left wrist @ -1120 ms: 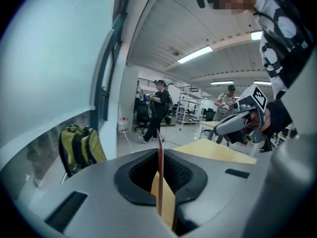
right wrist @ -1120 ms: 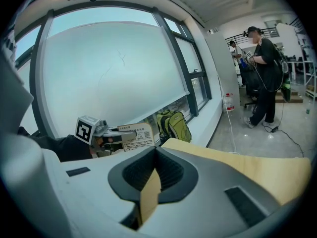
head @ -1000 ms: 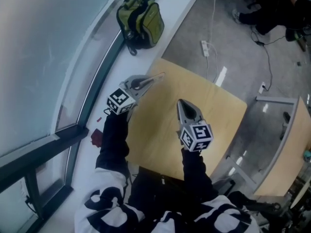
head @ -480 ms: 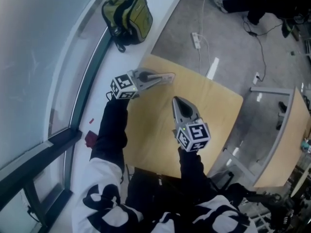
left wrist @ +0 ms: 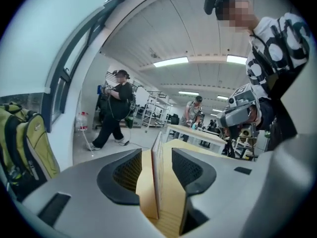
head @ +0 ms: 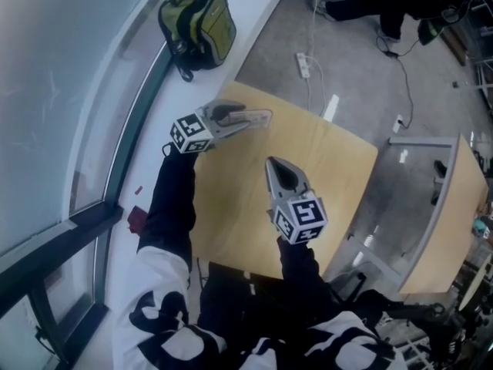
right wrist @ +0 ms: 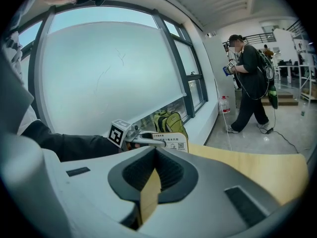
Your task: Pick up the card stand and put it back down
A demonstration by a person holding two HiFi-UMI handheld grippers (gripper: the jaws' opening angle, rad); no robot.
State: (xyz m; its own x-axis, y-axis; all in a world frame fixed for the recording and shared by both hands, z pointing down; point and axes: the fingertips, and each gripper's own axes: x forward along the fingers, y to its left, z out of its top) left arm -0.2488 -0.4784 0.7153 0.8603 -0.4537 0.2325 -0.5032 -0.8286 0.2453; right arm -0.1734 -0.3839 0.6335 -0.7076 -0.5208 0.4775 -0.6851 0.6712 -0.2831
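Print and a QR code cover the thin white card stand [right wrist: 171, 143], upright near the far left corner of the light wooden table [head: 331, 160]. It stands between your left gripper's [head: 262, 117] opening jaws, clear of both pads. Your right gripper [head: 271, 163] is closed, empty.

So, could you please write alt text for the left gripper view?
The grey jaws of the left gripper are opening around a thin white card stand seen edge-on, pads clear of it, above a pale wooden table. An olive-green backpack sits left; a dark-clothed person walks beyond.
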